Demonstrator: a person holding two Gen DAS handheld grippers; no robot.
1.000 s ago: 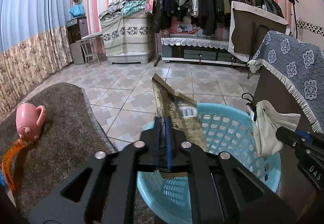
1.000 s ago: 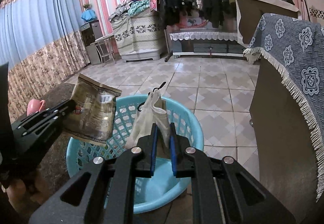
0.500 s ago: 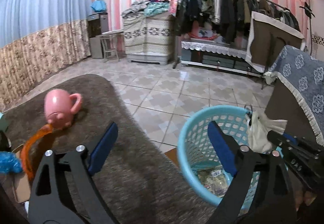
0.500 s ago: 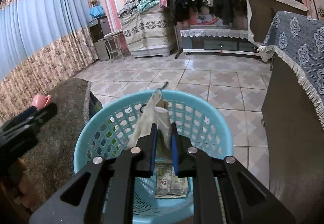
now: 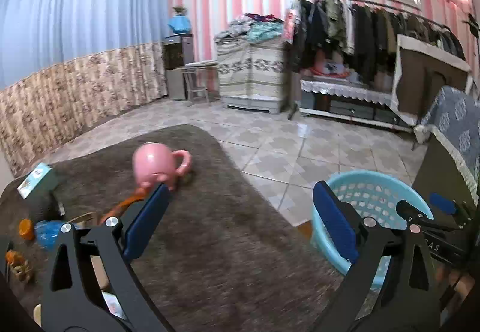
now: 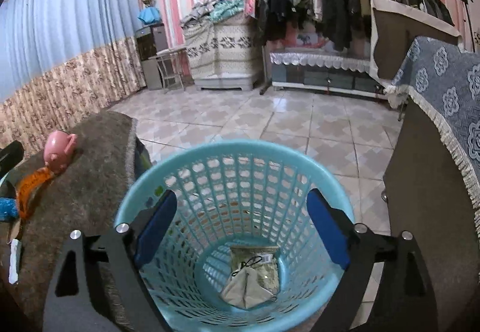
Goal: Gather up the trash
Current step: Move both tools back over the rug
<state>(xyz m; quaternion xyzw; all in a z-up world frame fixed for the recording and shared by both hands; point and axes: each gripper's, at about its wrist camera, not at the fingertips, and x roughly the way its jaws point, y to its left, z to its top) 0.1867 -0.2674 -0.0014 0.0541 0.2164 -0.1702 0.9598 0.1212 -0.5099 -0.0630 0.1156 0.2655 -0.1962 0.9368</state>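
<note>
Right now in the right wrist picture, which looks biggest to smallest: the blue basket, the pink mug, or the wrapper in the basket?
1. blue basket, by far.
2. and 3. wrapper and pink mug look similar; the mug sits farther away, so I won't rank them.

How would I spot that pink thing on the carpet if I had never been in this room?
Start at the brown carpet beside the light blue basket. Near its far edge lies a pink mug, tipped on its side with its handle toward the basket. An orange strip trails from it. It is the only smooth pink thing there; the rest are small blue and orange scraps.
</note>
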